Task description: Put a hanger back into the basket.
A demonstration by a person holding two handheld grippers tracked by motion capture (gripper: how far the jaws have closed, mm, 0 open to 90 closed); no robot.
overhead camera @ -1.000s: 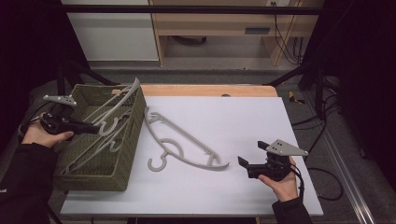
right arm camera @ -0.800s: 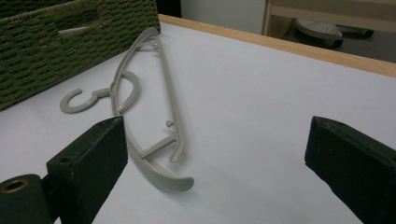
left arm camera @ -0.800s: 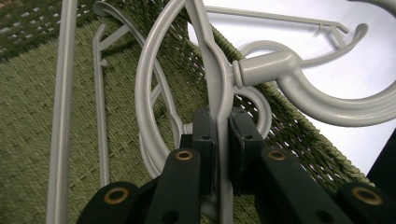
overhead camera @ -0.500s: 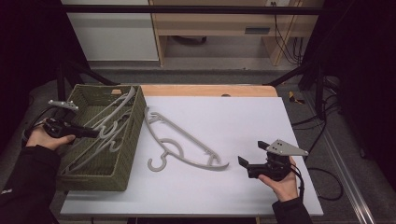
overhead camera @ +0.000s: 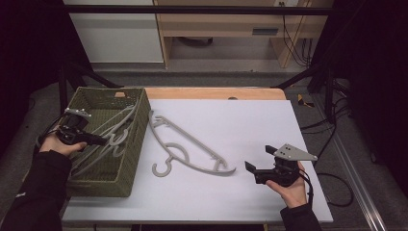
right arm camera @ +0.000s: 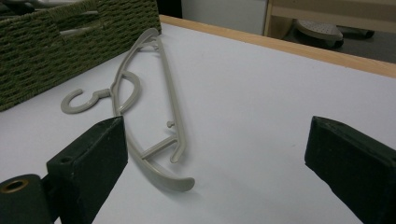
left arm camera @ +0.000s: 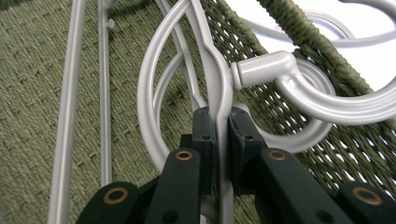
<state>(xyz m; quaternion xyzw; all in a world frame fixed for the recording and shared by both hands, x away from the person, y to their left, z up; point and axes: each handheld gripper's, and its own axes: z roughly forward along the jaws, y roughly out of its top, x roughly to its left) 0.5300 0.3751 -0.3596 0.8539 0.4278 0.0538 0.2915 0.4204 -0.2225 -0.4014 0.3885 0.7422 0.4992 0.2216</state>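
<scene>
The left gripper (overhead camera: 94,140) has its fingers (left arm camera: 205,135) clenched on a grey hanger (left arm camera: 219,88) inside the green basket (overhead camera: 136,139), while the second hanger (overhead camera: 190,147) lies just beside that basket on the white surface (overhead camera: 269,125), its long axis running diagonally toward the nearer right gripper (overhead camera: 260,161), whose fingers stand released.

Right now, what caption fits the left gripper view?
Left claw shut on a pale grey plastic hanger inside the green woven basket.
</scene>
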